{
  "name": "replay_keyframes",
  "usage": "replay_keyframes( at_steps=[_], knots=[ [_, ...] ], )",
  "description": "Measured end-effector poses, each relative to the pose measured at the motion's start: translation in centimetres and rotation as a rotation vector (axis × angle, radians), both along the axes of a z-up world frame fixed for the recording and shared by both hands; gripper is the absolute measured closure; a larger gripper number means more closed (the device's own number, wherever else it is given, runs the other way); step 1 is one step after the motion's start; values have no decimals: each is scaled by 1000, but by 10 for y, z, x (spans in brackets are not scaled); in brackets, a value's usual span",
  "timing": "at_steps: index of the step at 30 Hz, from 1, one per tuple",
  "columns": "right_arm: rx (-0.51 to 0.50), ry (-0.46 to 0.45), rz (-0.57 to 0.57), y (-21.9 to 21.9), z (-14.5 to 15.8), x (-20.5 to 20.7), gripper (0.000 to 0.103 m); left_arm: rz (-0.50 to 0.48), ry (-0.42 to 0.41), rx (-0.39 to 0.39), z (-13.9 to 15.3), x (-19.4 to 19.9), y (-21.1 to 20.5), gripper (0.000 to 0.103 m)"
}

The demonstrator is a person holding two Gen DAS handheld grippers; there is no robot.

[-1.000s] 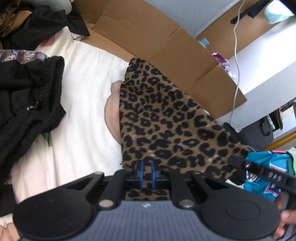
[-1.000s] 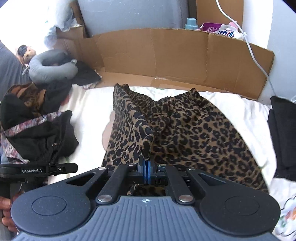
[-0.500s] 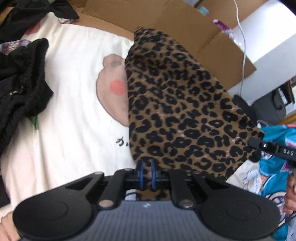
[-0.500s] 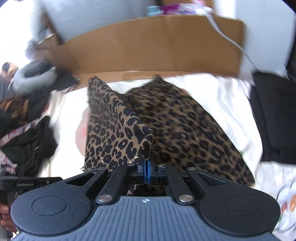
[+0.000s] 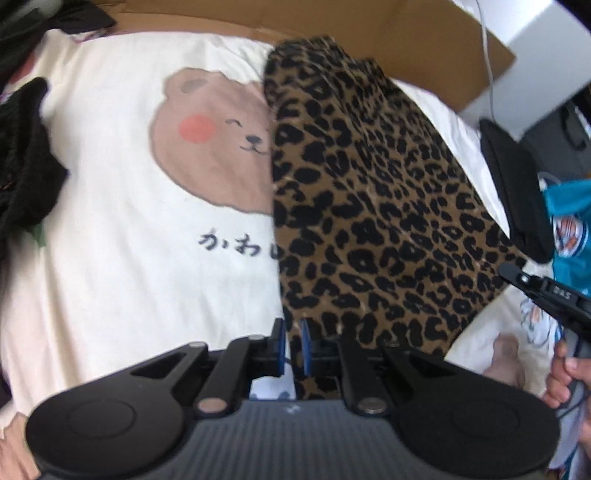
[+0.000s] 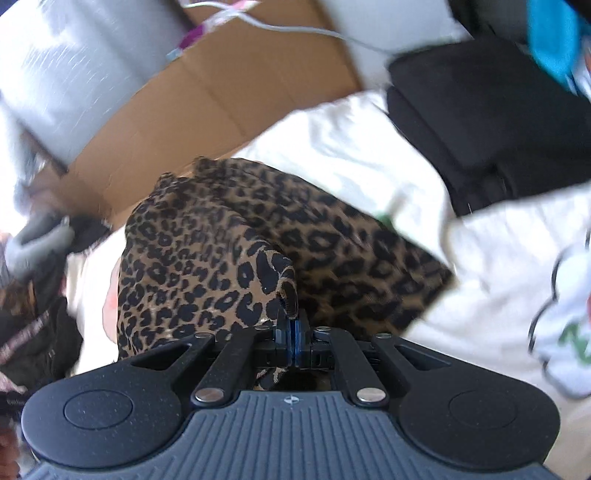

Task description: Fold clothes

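Change: more of the bear print on the sheet [image 5: 110, 258] is uncovered than a second ago; the leopard cloth [image 5: 369, 206] has been drawn right.
Left gripper [image 5: 291, 347]: blue pads slightly parted, cloth edge lying between them; a firm pinch cannot be told.
Right gripper [image 6: 294, 334]: pads pressed together on a raised fold of the cloth [image 6: 207, 266].
Cloth: spread on the sheet, near the cardboard [image 5: 369, 22] at the far side.
Black clothes [image 5: 22, 155]: left of the bear.

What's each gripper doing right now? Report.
Left gripper: shut on the leopard-print garment, pinching its edge.
Right gripper: shut on the leopard-print garment.
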State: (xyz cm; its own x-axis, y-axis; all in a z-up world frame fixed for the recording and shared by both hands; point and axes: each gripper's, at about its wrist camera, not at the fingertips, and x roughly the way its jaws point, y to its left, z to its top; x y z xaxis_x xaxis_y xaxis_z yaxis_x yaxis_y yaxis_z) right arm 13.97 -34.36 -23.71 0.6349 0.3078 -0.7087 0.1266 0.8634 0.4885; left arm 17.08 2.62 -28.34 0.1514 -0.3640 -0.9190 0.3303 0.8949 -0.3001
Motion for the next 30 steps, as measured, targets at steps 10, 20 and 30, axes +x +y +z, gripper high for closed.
replay_keyframes(
  at_steps=[10, 20, 30],
  knots=[
    [36, -3, -19, -11, -14, 9, 59, -5, 24, 38, -14, 1, -5, 87],
    [72, 29, 6, -15, -27, 16, 100, -46, 93, 101, -35, -11, -13, 68],
    [97, -57, 17, -30, 2, 15, 101, 6, 227, -33, -41, -23, 8, 68]
  ],
)
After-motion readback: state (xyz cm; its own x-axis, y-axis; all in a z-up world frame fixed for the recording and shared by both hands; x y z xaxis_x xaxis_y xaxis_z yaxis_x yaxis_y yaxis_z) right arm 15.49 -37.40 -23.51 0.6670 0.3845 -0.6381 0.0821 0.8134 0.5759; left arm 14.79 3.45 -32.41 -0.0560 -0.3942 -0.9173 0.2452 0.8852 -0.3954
